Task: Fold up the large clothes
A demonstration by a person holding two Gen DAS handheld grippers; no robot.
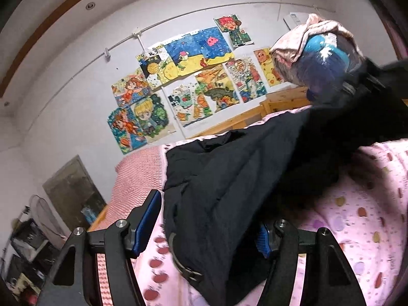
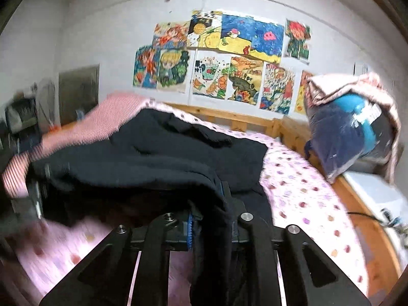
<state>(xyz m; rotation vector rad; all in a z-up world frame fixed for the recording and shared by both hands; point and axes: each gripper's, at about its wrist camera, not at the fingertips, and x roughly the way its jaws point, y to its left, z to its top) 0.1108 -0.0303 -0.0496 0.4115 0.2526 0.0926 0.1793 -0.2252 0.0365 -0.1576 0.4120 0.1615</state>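
Black cloth sits between the close-set jaws of the right gripper [image 2: 207, 216], clamped; a fold hangs down over its frame.
Left gripper [image 1: 204, 219]: jaws wide apart, blue pads [image 1: 148, 225] showing, garment [image 1: 229, 178] lying in the gap and across the right pad; no pinch visible.
Garment: black, large, crumpled, spread on the bed [image 1: 357, 216] and lifted toward the right gripper; a strap with buckle [image 1: 190, 271] hangs at its near edge.
Bed: pink sheet with coloured dots; wooden frame [image 2: 255, 121] along the wall side.
Blanket [image 2: 102, 122]: red-and-white check, at the bed's far left end, blurred.
Bag [image 2: 357, 132]: clear plastic holding blue items, with pale pink cloth draped on top, at the bed's right end.
Wall: white, with drawings [image 2: 224, 58] pinned in a cluster above the bed.
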